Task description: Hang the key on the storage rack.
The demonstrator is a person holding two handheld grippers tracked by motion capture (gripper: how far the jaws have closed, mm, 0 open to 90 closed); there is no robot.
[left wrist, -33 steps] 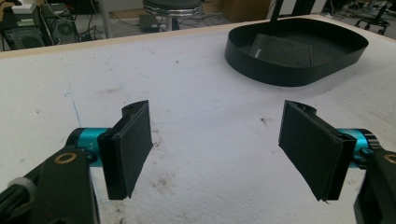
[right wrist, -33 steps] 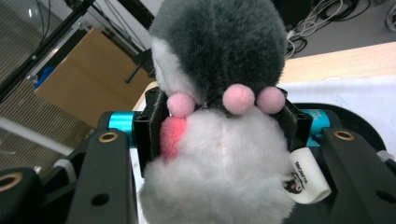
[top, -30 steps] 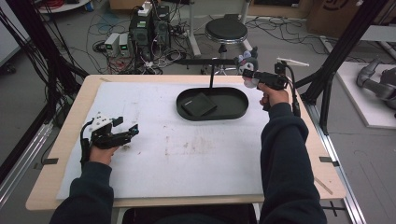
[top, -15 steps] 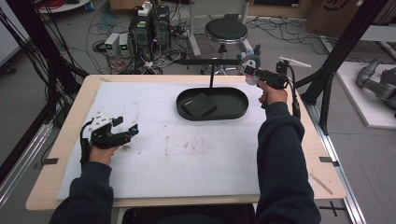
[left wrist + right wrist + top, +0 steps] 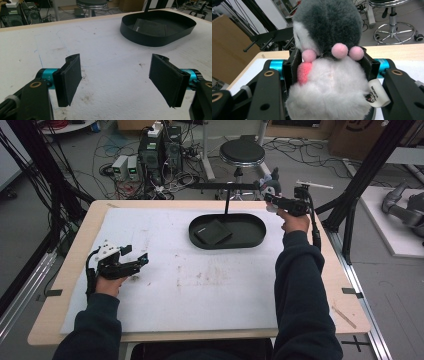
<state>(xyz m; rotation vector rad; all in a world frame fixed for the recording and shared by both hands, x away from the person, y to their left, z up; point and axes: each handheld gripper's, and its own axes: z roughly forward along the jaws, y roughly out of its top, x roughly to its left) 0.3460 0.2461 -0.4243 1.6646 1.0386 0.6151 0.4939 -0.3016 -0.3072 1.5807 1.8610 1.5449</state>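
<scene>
While your right gripper (image 5: 272,197) clamps the plush penguin (image 5: 329,65) at upper right of the high view, above the table's far edge just beyond the oval black tray (image 5: 255,240), pickup is judged complete; placement remains. Your left gripper (image 5: 137,261), at lower left, rests with jaws spread and empty. Count: one penguin, one tray, one dark flat square pad (image 5: 213,232) inside it, two grippers.

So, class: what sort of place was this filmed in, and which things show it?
Probably a robotics lab: computers and tangled cables on the floor, a black frame post by the table, and a plush toy held in the right gripper.
</scene>
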